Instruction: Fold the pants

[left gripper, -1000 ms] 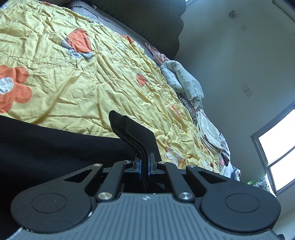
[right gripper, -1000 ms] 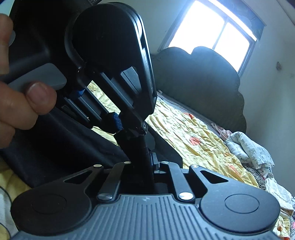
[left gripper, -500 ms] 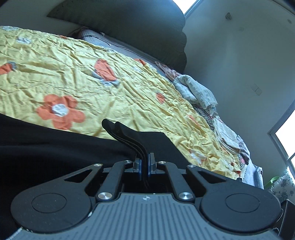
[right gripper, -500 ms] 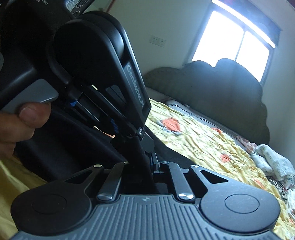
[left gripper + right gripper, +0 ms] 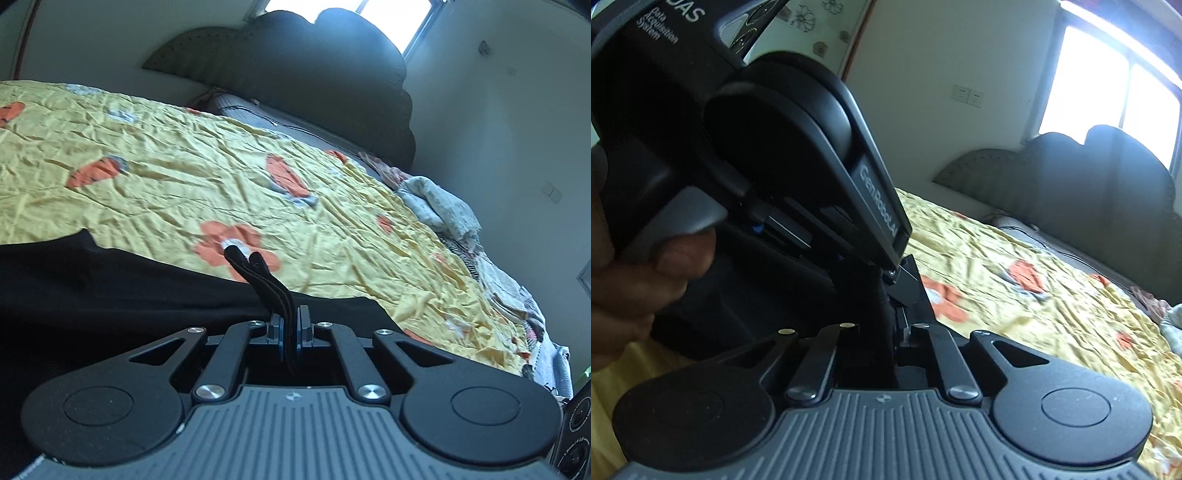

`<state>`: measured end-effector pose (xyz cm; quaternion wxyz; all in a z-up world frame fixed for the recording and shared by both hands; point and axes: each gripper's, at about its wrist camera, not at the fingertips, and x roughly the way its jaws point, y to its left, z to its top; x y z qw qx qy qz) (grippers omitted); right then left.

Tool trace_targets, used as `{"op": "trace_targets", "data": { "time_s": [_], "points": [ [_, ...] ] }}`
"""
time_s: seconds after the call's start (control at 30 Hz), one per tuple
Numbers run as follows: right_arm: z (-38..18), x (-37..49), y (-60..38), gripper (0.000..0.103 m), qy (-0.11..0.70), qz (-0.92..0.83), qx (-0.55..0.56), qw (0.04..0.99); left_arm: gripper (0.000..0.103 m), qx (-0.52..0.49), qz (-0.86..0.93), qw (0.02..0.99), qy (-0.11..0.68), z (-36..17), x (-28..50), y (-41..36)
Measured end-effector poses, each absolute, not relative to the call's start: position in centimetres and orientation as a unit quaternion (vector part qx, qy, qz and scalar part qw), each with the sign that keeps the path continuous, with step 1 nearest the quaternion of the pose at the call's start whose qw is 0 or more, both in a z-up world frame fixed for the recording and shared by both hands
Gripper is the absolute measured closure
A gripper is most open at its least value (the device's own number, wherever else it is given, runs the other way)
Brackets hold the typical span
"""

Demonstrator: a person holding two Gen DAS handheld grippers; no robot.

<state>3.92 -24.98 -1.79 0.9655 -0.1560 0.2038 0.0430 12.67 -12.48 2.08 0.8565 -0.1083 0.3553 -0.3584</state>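
Pants (image 5: pixel 110 295): black, on yellow sheet (image 5: pixel 184 177), edge pinched in both grippers; L gripper (image 5: pixel 290 332) and R gripper (image 5: pixel 892 332) both clenched on fabric. Fold mid-carry, prob. not laid down yet; flattening left

The left claw (image 5: pixel 290 326) pinches a fold of black pants (image 5: pixel 110 288) over the yellow flowered bedspread (image 5: pixel 184 173).

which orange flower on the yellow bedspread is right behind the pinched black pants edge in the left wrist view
The orange flower with the white centre: the pants edge held in the left gripper overlaps it. The other flowers lie farther up the bedspread, clear of the black cloth.
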Motion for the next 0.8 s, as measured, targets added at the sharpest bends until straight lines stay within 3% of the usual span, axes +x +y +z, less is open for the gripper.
{"op": "trace_targets", "data": {
  "time_s": [0.43,0.6,0.63,0.73,0.8],
  "points": [
    [-2.1,7.3,-25.3,0.094,0.218,0.071,-0.164,0.959,0.099,-0.094,-0.325,0.874,0.348,0.9,13.0,-9.6],
    [-2.9,7.5,-24.8,0.091,0.24,0.075,-0.169,0.953,0.099,-0.105,-0.309,0.865,0.382,-0.6,14.1,-9.1],
    [-3.0,7.7,-24.7,0.089,0.246,0.076,-0.169,0.951,0.098,-0.11,-0.306,0.862,0.389,-0.9,14.3,-8.9],
    [-3.1,8.2,-25.1,0.064,0.251,0.084,-0.164,0.95,0.098,-0.121,-0.304,0.857,0.397,-1.3,14.4,-8.4],
    [-2.9,8.1,-25.1,0.042,0.244,0.085,-0.169,0.951,0.098,-0.123,-0.304,0.857,0.397,-1.3,14.4,-8.2]
  ]
}}
